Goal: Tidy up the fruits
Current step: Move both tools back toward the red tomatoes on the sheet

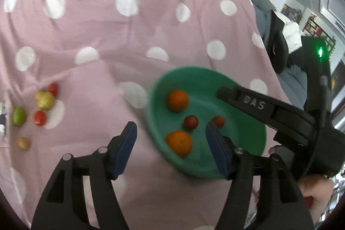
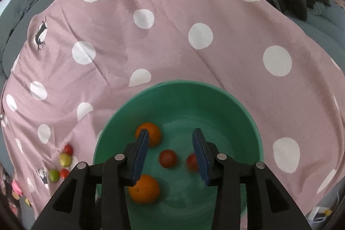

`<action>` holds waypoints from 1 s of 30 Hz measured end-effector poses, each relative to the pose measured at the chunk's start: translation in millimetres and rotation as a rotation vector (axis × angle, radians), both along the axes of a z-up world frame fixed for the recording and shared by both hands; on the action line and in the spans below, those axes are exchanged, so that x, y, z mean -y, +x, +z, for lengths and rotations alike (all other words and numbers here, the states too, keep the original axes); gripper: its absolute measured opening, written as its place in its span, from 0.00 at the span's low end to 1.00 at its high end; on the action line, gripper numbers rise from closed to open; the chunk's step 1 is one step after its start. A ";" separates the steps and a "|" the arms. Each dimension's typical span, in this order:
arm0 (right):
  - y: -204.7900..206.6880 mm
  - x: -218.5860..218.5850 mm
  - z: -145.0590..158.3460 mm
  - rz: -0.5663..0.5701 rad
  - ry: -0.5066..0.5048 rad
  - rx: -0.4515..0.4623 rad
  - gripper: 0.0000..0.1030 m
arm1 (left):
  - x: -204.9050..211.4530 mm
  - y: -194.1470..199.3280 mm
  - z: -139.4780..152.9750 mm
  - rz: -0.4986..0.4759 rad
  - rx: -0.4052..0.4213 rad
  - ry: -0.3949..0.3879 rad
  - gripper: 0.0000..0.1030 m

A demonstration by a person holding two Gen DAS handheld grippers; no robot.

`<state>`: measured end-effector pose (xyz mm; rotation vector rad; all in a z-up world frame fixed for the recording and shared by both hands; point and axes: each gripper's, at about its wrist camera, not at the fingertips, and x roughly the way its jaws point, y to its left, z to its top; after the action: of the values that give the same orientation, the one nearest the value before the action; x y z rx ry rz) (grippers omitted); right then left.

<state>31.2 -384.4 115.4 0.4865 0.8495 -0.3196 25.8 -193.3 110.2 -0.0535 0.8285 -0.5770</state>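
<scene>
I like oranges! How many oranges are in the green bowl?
2. One orange lies toward the far left of the green bowl, the other orange nearer the camera. The right hand-held gripper partly covers both.

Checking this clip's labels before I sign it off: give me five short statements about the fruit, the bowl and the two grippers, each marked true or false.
1. The green bowl holds two oranges and two small red fruits. True.
2. The left gripper is shut on an orange. False: its jaws stand open with nothing between the pads.
3. Some fruit still lies on the cloth, left of the bowl. True: a loose group of red, yellow and green pieces.
4. The right gripper hangs over the bowl with its jaws open. True.
5. The bowl stands on bare wood. False: it stands on the pink dotted cloth.
</scene>
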 end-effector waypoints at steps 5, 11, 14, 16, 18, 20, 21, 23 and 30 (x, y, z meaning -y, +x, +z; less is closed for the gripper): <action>4.0 -13.0 3.6 0.041 -0.021 0.008 0.41 | -48.8 5.8 9.2 0.124 0.032 0.025 0.69; 8.7 -36.7 8.8 0.106 -0.055 0.017 0.41 | -122.5 26.2 5.4 0.332 -0.014 -0.012 0.71; 12.7 -53.1 10.2 0.163 -0.068 0.014 0.41 | -160.1 35.5 1.4 0.464 -0.031 -0.013 0.71; 15.9 -64.7 10.5 0.204 -0.067 0.016 0.41 | -183.7 39.5 -2.0 0.528 -0.052 -0.034 0.71; 19.0 -77.9 10.6 0.250 -0.065 0.020 0.41 | -198.1 42.5 -4.6 0.562 -0.071 -0.054 0.71; 21.2 -86.8 10.3 0.280 -0.062 0.020 0.41 | -211.6 43.6 -7.4 0.592 -0.085 -0.063 0.71; 22.6 -92.9 9.8 0.299 -0.059 0.019 0.41 | -216.1 44.2 -8.8 0.605 -0.088 -0.062 0.71; 24.9 -104.8 9.1 0.338 -0.055 0.020 0.41 | -222.8 46.1 -12.7 0.624 -0.100 -0.051 0.71; 30.5 -134.8 3.9 0.436 -0.037 0.019 0.41 | -232.4 48.6 -24.5 0.624 -0.144 -0.052 0.70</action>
<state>61.6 -249.7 119.4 0.2593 0.9048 0.0703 74.4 39.1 85.7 -0.3912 0.8811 -0.0053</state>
